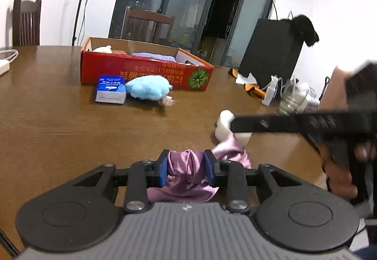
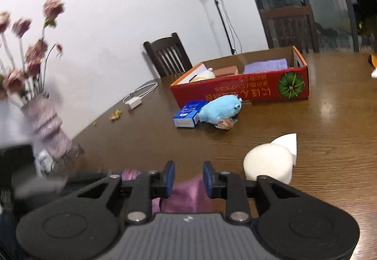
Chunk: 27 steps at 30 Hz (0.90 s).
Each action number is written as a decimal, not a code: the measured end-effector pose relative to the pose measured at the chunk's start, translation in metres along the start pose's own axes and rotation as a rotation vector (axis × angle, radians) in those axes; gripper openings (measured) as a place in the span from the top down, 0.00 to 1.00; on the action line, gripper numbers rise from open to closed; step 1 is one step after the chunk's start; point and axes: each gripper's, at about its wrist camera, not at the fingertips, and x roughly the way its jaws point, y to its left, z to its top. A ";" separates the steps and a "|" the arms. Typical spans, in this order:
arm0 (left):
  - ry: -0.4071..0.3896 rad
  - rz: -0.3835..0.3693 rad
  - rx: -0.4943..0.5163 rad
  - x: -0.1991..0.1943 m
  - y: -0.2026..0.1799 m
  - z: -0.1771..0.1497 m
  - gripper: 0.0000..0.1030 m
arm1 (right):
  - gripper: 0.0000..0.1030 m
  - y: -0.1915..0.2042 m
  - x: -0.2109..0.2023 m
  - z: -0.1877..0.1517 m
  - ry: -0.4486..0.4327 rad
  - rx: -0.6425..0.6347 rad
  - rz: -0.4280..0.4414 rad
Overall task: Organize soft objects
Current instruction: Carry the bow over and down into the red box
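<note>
My left gripper [image 1: 185, 167] is shut on a bunched purple satin cloth [image 1: 188, 165] just above the brown table [image 1: 59, 130]. My right gripper [image 2: 189, 177] stands partly open over the same purple cloth [image 2: 186, 194], with nothing clearly between its blue pads; in the left wrist view it [image 1: 235, 123] reaches in from the right. A white foam block [image 2: 268, 163] lies beside the cloth. A blue plush toy [image 1: 148, 88] lies in front of the red cardboard box [image 1: 146, 71], which holds a folded lilac towel [image 2: 266, 64] and a cream plush [image 2: 205, 75].
A blue-white carton [image 1: 110, 89] and a wrapped snack [image 2: 225, 123] lie by the plush. A vase of pink flowers [image 2: 47, 128] stands at the table's left edge. A charger and cable [image 2: 139, 97], a black bag [image 1: 271, 55] and bottles [image 1: 294, 95] are further off. Chairs stand behind.
</note>
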 end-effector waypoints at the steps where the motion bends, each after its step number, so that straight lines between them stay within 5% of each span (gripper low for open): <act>1: 0.001 0.007 0.008 -0.001 -0.001 -0.003 0.69 | 0.70 0.001 0.005 0.001 0.012 0.000 -0.011; 7: 0.022 0.022 -0.034 -0.006 0.007 -0.005 0.53 | 0.64 0.008 0.016 -0.017 0.092 -0.031 -0.028; 11: 0.044 0.047 -0.076 0.000 0.016 -0.004 0.27 | 0.63 0.007 0.012 -0.027 0.095 0.000 -0.027; 13: 0.069 0.026 -0.127 0.003 0.024 -0.003 0.26 | 0.63 0.005 0.013 -0.031 0.095 0.008 -0.027; 16: 0.092 -0.010 -0.142 0.007 0.028 -0.003 0.35 | 0.63 0.000 0.013 -0.035 0.106 0.032 -0.016; 20: 0.101 -0.090 -0.144 0.007 0.027 -0.003 0.67 | 0.75 -0.005 0.015 -0.037 0.106 0.053 0.023; 24: 0.106 -0.106 -0.145 0.010 0.024 0.010 0.73 | 0.83 -0.003 0.015 -0.027 0.095 0.025 0.024; 27: 0.026 -0.122 -0.110 0.011 0.021 0.040 0.73 | 0.83 -0.008 0.012 0.000 0.046 0.032 0.030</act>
